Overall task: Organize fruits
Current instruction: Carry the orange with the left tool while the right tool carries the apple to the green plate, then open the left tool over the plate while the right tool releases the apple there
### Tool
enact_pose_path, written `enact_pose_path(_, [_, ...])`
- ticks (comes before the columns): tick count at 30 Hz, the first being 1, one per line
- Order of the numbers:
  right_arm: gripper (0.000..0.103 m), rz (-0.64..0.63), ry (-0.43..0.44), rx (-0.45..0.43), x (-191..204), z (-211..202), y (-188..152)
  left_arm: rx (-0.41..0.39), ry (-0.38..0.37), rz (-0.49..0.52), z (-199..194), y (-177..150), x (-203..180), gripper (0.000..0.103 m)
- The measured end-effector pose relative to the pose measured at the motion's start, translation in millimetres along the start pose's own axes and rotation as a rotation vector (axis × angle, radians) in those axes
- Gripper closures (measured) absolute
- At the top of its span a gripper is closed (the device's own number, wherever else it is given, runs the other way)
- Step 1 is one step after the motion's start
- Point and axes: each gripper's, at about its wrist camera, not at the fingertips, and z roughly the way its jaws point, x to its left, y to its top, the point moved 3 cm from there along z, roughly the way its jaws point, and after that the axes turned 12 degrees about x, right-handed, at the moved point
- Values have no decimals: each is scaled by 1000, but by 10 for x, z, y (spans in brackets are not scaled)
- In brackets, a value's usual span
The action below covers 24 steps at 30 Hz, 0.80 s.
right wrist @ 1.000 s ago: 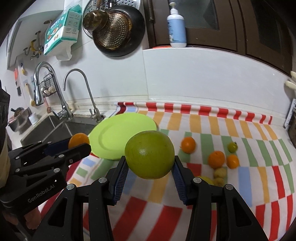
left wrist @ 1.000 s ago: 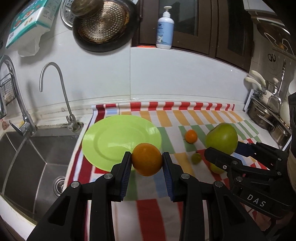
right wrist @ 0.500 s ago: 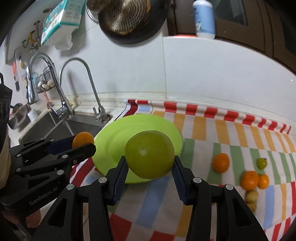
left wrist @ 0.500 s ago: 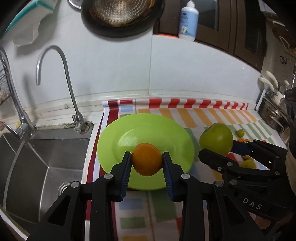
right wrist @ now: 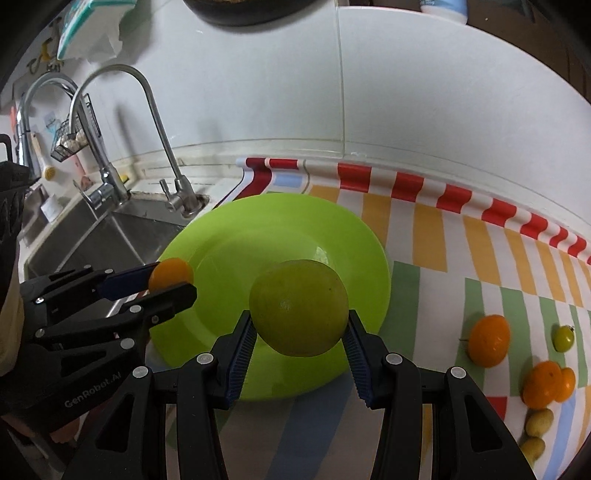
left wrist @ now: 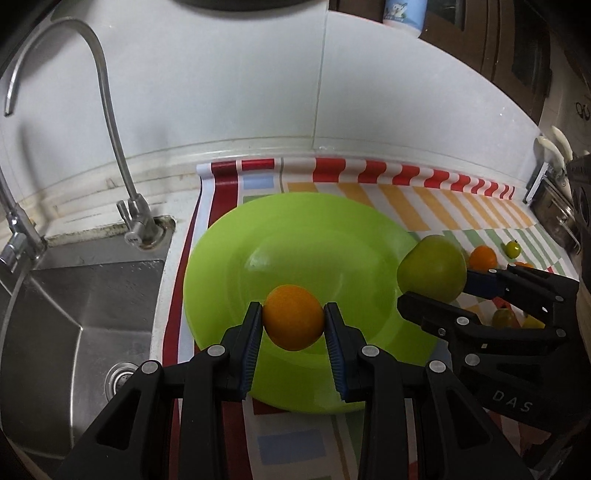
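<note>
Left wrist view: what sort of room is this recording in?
Most likely a home kitchen: a steel sink with a tall tap is set into the counter, a pan hangs on the wall, and fruit lies by a green plate.

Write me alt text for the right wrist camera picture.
The right gripper holds a large green fruit above a lime-green plate on a striped mat. At left, the left gripper grips an orange near the sink; smaller fruits lie at right.

Glossy plastic plate [left wrist: 229,266], brushed steel sink [left wrist: 74,302], shiny chrome tap [left wrist: 110,110], matt black plastic fingers [left wrist: 243,343], smooth white wall tiles [left wrist: 221,92]
</note>
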Motion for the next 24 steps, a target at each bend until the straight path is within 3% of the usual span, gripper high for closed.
enact_pose_path(2, [54,0,1,5,-4,55,31,3,-1,-8,28,22,28,68])
enact_pose_path(4, [54,6,8,17,-18,105,58,-4,-1,-13,22,43,57,61])
enact_pose_path(7, [44,16,-2,-9,-30,80,97,-24,17,-12,-33,62,90,57])
enact_pose_path(15, [42,59,-47,-87,-37,-271,54,-88,18,-9,-294,35,81,48])
enact_pose_path(17, [36,76,-63,-108,-39,-380,0,-100,13,-2,-374,10,46,44])
enact_pose_path(24, [30,89,-84,-165,-91,-684,-182,-139,48,-38,-608,-128,-101,41])
